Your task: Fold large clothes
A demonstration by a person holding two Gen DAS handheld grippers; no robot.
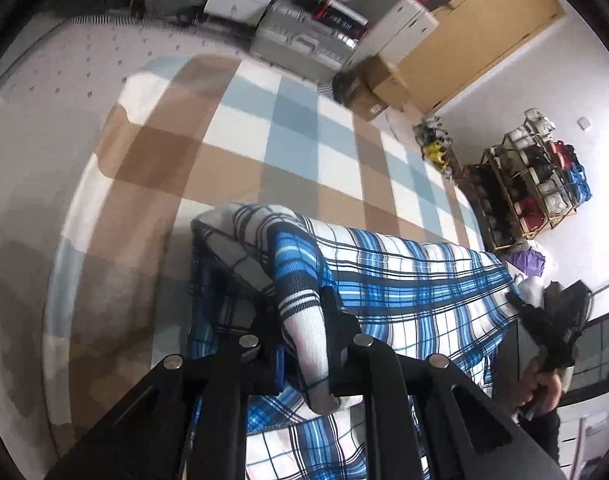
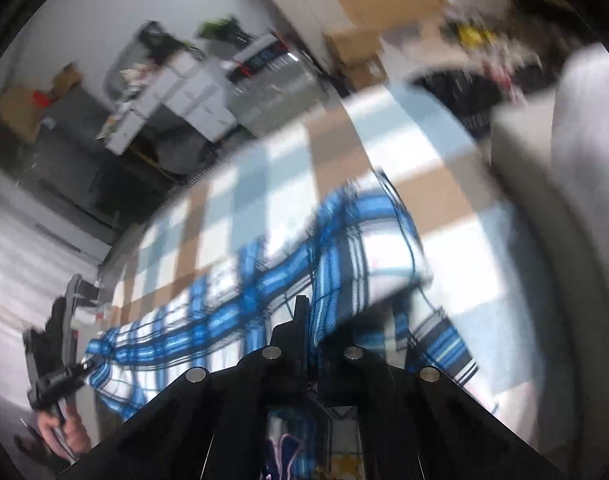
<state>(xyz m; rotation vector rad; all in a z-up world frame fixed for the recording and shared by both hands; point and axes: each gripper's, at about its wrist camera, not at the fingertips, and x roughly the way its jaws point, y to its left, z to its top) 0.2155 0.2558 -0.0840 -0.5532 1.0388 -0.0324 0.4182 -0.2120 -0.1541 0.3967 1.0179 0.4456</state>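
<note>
A large blue, white and black plaid garment (image 1: 404, 276) is held stretched in the air above a bed. My left gripper (image 1: 300, 332) is shut on one bunched corner of it. The right gripper shows at the far end of the cloth (image 1: 552, 320), holding the other corner. In the blurred right wrist view the same garment (image 2: 272, 280) runs from my right gripper (image 2: 308, 320), which is shut on it, across to the left gripper (image 2: 64, 372) at the lower left. A loose part hangs down at the right (image 2: 444, 340).
Below lies a bed with a brown, blue and white checked cover (image 1: 264, 148). Past it stand a silver suitcase (image 1: 304, 40), cardboard boxes (image 1: 380, 88), a wooden wardrobe (image 1: 484, 32) and a shelf rack of bags (image 1: 544, 184). A grey cushion-like shape (image 2: 564, 160) is at the right.
</note>
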